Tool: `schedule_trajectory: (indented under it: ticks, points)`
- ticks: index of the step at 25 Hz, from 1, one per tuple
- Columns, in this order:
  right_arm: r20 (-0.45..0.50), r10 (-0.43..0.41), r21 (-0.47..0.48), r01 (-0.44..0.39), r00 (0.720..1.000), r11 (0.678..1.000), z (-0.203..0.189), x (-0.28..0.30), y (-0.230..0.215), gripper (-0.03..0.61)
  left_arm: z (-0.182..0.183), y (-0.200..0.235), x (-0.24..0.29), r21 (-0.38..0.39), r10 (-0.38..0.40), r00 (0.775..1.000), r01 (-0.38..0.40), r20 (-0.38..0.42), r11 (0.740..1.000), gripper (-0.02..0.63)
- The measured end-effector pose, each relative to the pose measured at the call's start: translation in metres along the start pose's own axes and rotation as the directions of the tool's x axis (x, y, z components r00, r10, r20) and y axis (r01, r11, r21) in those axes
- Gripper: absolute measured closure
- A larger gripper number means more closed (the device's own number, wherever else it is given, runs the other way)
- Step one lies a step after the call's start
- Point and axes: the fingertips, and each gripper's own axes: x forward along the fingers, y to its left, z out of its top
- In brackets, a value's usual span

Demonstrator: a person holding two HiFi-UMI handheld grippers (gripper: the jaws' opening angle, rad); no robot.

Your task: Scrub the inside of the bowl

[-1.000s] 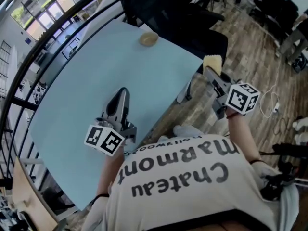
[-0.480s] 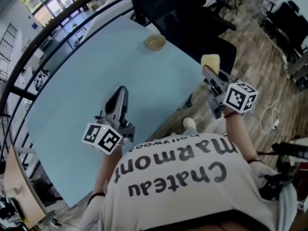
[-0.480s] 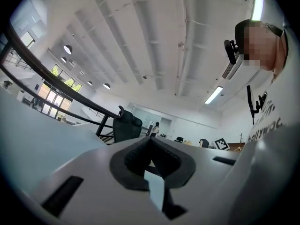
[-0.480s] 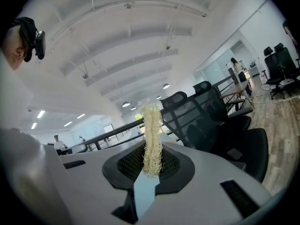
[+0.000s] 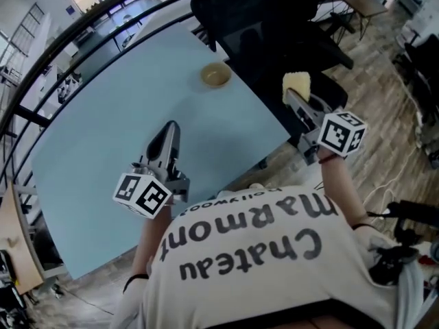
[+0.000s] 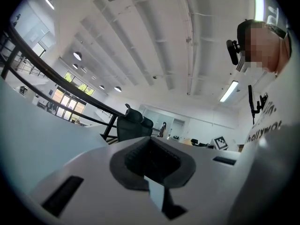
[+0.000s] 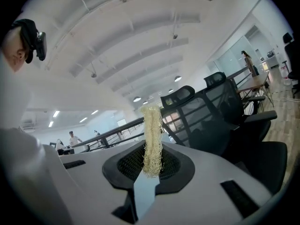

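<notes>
A small tan bowl stands on the pale blue table near its far right corner. My left gripper hovers over the middle of the table, shut with nothing between its jaws. My right gripper is off the table's right edge, above the floor, shut on a pale yellow loofah scrubber. In the right gripper view the scrubber stands up from between the pads. Both grippers are well short of the bowl.
Black office chairs stand just beyond the table's far right corner, close to the bowl. A dark railing curves round the table's far left side. Wooden floor lies to the right.
Both grippers have moved forward toward the bowl's end of the table, the right one more. The bowl now sits lower in the head view. Both grips look unchanged.
</notes>
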Motion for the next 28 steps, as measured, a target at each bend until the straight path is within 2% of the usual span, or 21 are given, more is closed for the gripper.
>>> schedule_trajectory:
  ticks: [4, 8, 15, 22, 28]
  points:
    - [-0.063, 0.078, 0.010, -0.077, 0.995, 0.997, 0.003, 0.017, -0.032, 0.515, -0.021, -0.008, 0.029, -0.018, 0.072, 0.997, -0.072, -0.001, 0.997, 0.611]
    - [-0.131, 0.166, 0.012, -0.166, 0.977, 0.986, -0.002, 0.035, -0.049, 0.515, -0.042, -0.015, 0.048, -0.033, 0.146, 0.989, -0.145, 0.001, 0.989, 0.611]
    - [-0.236, 0.275, 0.099, -0.259, 0.932, 0.961, -0.047, 0.069, -0.050, 0.515, -0.071, -0.002, 0.055, -0.058, 0.276, 0.957, -0.282, -0.092, 0.958, 0.611]
    - [-0.289, 0.282, 0.178, -0.238, 0.915, 0.955, -0.075, 0.095, -0.064, 0.515, -0.078, 0.018, 0.088, -0.079, 0.278, 0.951, -0.290, -0.133, 0.954, 0.610]
    - [-0.300, 0.297, 0.191, -0.248, 0.906, 0.950, -0.077, 0.120, -0.074, 0.515, -0.095, 0.037, 0.136, -0.115, 0.230, 0.955, -0.254, -0.186, 0.960, 0.609]
